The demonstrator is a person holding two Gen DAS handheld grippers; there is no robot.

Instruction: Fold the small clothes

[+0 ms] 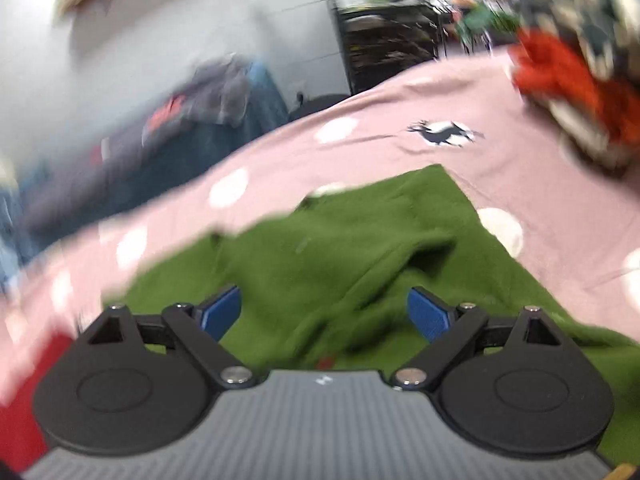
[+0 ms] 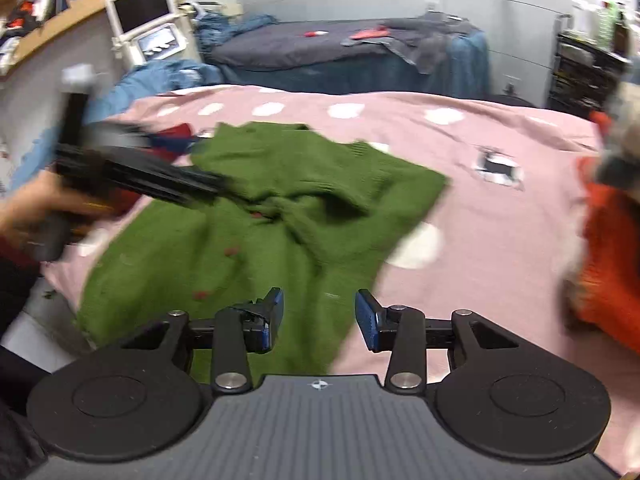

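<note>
Knitwear — a rumpled green knitted jumper (image 2: 256,216) — lies bunched mid-bed on the pink white-spotted bedsheet (image 2: 500,240). Left gripper (image 1: 324,312) and right gripper (image 2: 319,316) hover above it, jaws apart and empty — best to flatten the twisted middle before folding

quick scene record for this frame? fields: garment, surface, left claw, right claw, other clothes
garment: green knit sweater, spread out but rumpled, not yet folded
surface: pink bedspread with white dots
left claw: open, above the sweater, holding nothing
right claw: open, over the sweater's near edge, holding nothing
other clothes: orange knit garment at the right; more items behind it, blurred
</note>
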